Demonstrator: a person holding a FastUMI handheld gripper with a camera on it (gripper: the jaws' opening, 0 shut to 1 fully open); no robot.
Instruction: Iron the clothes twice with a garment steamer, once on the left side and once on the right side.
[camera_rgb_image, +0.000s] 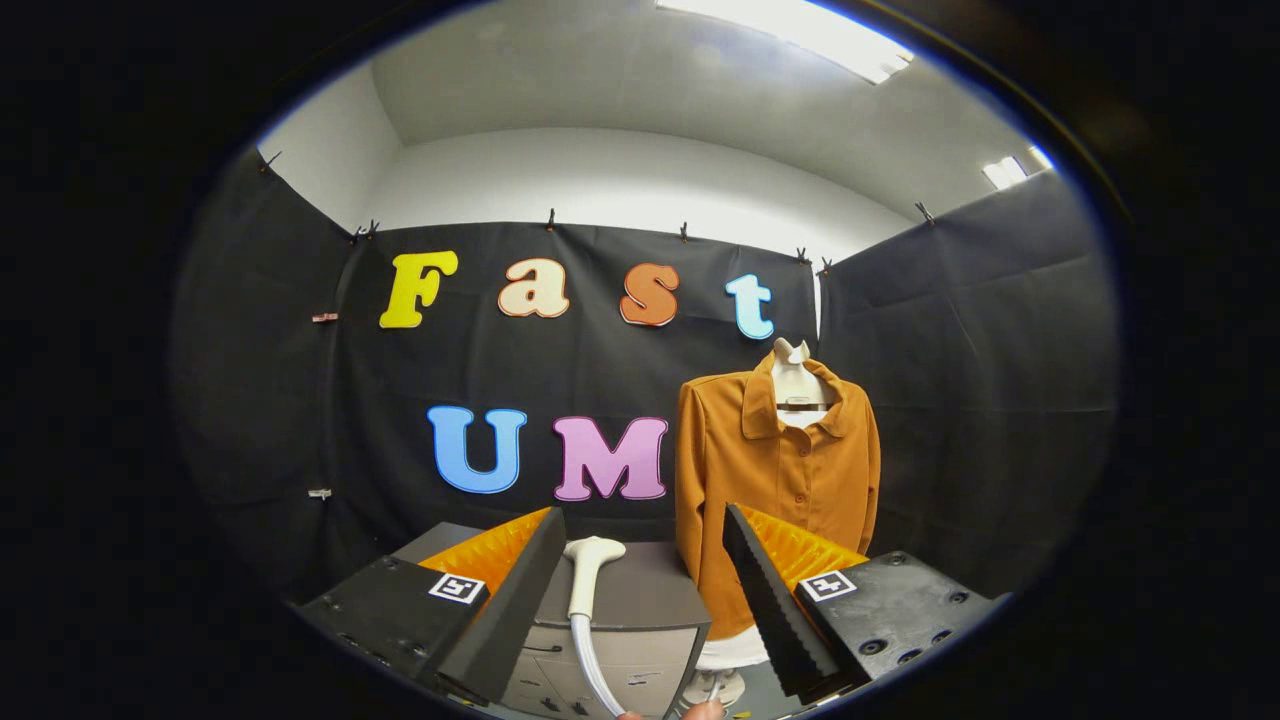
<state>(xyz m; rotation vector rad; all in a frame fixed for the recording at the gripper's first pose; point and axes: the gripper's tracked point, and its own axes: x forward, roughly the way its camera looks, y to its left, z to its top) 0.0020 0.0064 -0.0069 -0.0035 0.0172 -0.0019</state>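
Missing the steamer (590, 575) looks like the main risk: its slim head stands near the left finger rather than centred, so closing from here could push it aside or tip it off the cabinet (640, 600). Spread wide and holding nothing, the gripper (640, 590) has the steamer between its jaws, hose (592, 670) trailing down. Beyond the right finger, the shirt (775, 480) hangs on a mannequin beside the cabinet's right edge.
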